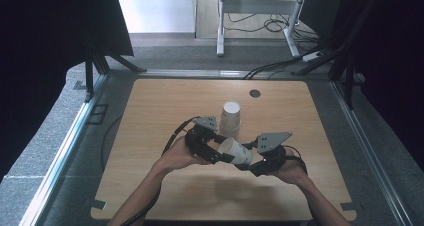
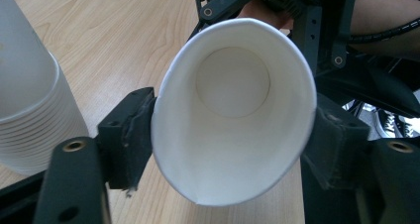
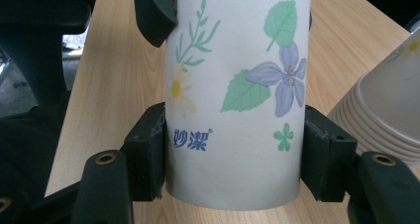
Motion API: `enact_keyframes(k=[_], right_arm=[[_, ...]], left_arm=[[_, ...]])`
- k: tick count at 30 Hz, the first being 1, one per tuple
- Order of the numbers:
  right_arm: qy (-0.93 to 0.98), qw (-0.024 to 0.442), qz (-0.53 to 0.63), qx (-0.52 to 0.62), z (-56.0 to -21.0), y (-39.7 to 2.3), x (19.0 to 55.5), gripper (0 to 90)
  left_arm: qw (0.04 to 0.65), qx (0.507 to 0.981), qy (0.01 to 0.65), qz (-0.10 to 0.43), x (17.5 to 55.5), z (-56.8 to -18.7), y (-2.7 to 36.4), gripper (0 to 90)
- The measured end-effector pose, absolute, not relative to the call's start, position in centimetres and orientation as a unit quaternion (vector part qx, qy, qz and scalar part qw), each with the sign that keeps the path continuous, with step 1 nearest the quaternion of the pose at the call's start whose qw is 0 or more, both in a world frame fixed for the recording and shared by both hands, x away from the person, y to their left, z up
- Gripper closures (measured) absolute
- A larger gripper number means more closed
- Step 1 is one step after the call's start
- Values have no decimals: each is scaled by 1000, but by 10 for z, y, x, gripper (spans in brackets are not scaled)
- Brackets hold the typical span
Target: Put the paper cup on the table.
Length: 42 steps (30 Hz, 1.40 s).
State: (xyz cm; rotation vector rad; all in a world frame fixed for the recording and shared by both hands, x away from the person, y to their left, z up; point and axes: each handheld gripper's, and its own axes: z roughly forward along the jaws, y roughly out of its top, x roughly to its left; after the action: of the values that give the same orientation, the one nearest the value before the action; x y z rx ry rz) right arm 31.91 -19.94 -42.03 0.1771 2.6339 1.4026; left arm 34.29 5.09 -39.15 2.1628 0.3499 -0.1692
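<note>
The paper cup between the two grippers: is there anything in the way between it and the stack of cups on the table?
Nothing visible. The paper cup lies sideways, held by the left gripper at its rim and the right gripper at its base. The stack of cups stands just beyond, with bare table around.

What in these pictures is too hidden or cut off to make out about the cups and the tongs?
- Flowered white paper cup: in the right gripper view, its rim is cut off by the top edge.
- Stack of white paper cups: cup count unclear; the left gripper view's edge crops it.
- Left tongs and right tongs: in the high view their tips hide behind the cup; too small.
- Cup's printed lettering: illegible in the high view.
</note>
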Motion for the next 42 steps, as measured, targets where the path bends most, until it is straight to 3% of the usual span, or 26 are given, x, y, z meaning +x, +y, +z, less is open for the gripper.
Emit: enact_keyframes(k=[7,14,25,33,42], right_arm=[[884,66,458,63,-421,-197,322,347],[893,76,434,91,-425,-194,324,139],[887,93,429,143,-427,-208,327,116],[879,109,427,182,-432,-217,328,30],[875,121,419,210,-437,-228,329,6]], left_arm=[[441,886,134,-55,341,-388,50,344],[405,904,135,-23,340,-384,50,347],[347,924,159,8,346,-378,59,346],[314,932,177,22,349,-377,65,345],[289,936,199,29,355,-379,70,345]])
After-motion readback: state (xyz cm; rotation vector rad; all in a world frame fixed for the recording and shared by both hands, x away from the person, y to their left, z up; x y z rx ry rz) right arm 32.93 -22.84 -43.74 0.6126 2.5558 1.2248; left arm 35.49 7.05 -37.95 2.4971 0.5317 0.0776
